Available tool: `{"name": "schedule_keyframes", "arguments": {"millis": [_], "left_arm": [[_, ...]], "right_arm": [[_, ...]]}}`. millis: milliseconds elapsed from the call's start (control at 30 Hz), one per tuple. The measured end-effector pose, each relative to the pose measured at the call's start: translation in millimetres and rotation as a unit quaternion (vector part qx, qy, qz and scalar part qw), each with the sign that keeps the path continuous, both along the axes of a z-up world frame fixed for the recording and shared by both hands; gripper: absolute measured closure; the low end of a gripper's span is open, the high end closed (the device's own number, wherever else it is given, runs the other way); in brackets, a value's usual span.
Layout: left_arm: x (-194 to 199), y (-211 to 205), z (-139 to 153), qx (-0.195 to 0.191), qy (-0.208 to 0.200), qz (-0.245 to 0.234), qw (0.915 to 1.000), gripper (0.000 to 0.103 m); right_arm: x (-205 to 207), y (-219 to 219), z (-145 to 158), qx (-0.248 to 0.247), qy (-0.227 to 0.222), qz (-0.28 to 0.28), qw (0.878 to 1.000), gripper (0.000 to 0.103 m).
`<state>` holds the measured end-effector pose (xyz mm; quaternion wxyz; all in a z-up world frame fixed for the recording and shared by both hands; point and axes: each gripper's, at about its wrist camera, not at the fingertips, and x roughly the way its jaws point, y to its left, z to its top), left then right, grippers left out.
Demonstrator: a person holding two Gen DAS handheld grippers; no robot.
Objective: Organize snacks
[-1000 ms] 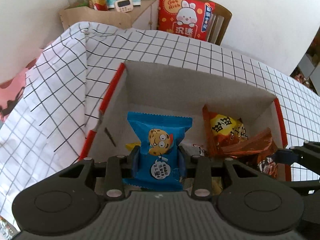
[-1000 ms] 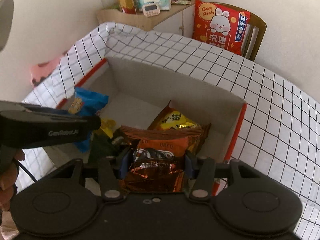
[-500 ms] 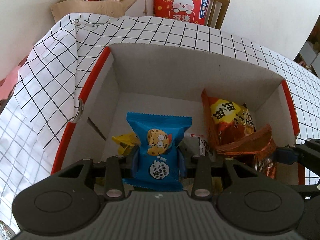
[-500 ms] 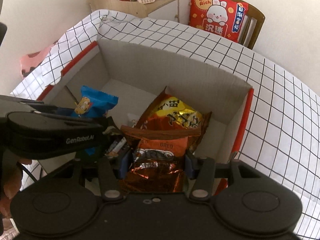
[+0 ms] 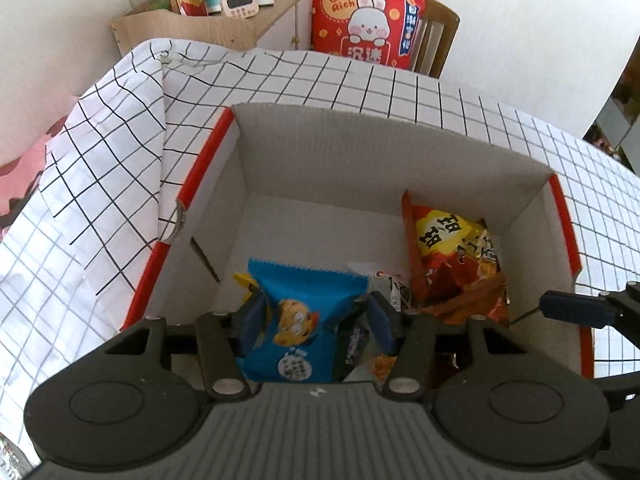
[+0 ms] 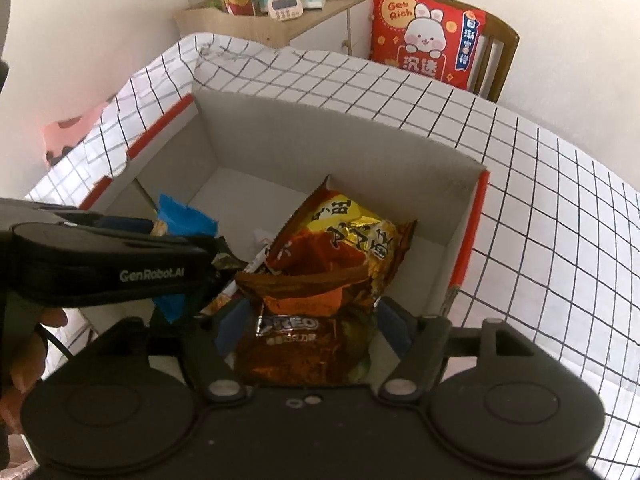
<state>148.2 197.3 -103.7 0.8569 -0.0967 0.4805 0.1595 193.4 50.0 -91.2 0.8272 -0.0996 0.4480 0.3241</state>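
A white cardboard box (image 5: 384, 148) with red edges sits on the checked tablecloth. My left gripper (image 5: 314, 316) hangs low inside it, jaws spread wider than the blue cookie packet (image 5: 304, 320) between them. My right gripper (image 6: 310, 322) is also in the box (image 6: 320, 140), jaws parted beside the brown Oreo packet (image 6: 296, 332), which rests on a red-and-gold snack bag (image 6: 352, 240). That bag also shows in the left wrist view (image 5: 452, 252). The blue packet (image 6: 180, 220) shows behind my left gripper body (image 6: 112, 268).
Small packets (image 5: 384, 284) lie on the box floor. The checked tablecloth (image 5: 100, 184) bunches against the box's left wall. Behind the table stand a wooden cabinet (image 5: 208, 24) with bottles and tissues, and a chair with a red rabbit cushion (image 5: 364, 24).
Both grippers have lowered into the box and their jaws have opened, releasing the blue cookie packet and the Oreo packet.
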Motion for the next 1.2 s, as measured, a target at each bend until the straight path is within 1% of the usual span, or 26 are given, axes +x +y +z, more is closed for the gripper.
{"name": "schedule_keyframes", "arguments": {"millis": [67,133,167,267,433,533,633,733,767,800,833,900,1000,1033,1167,1200], "left_arm": [[-5,-1,5,0.000,-0.010,0.001,1.0000,0.047],[-11,-2,11,0.004,-0.016,0.004,0.9999,0.041],[-14,-3,14,0.004,-0.021,0.005,0.9998,0.041],[-23,-7,24,0.005,-0.033,0.007,0.9994,0.040],[-40,-14,42,0.009,-0.055,0.009,0.9984,0.040],[-50,-25,54,0.025,-0.067,0.005,0.9975,0.040],[-61,-33,65,0.031,-0.081,-0.001,0.9962,0.040],[-71,-42,75,0.038,-0.096,-0.008,0.9946,0.040],[-75,-46,79,0.041,-0.100,-0.010,0.9940,0.040],[-78,-49,82,0.044,-0.104,-0.011,0.9935,0.039],[-82,-53,86,0.046,-0.110,-0.013,0.9928,0.035],[-89,-59,91,0.048,-0.118,-0.016,0.9917,0.032],[-100,-68,97,0.050,-0.128,-0.021,0.9903,0.031],[-104,-71,99,0.048,-0.130,-0.022,0.9901,0.029],[-116,-78,106,0.040,-0.144,-0.021,0.9885,0.027],[-119,-79,108,0.038,-0.148,-0.018,0.9880,0.023]], "right_arm": [[-3,-5,5,0.012,-0.004,-0.001,1.000,0.023],[-6,-12,11,0.024,-0.008,-0.003,1.000,0.021],[-7,-15,14,0.030,-0.010,-0.004,0.999,0.020],[-14,-23,24,0.048,-0.024,-0.009,0.998,0.014],[-27,-40,43,0.076,-0.047,-0.005,0.996,0.010],[-35,-51,54,0.095,-0.052,-0.003,0.994,0.009],[-43,-61,63,0.110,-0.056,-0.003,0.992,0.005],[-51,-73,70,0.122,-0.065,-0.010,0.990,0.004],[-53,-76,72,0.125,-0.068,-0.012,0.990,0.001],[-56,-81,74,0.129,-0.071,-0.014,0.989,0.000],[-58,-85,77,0.135,-0.074,-0.016,0.988,0.000],[-64,-93,81,0.145,-0.081,-0.017,0.986,0.000],[-71,-105,85,0.158,-0.089,-0.022,0.983,0.000],[-74,-109,86,0.162,-0.092,-0.026,0.982,0.000],[-85,-124,88,0.179,-0.106,-0.033,0.978,0.000],[-88,-128,88,0.185,-0.110,-0.034,0.976,0.000]]}}
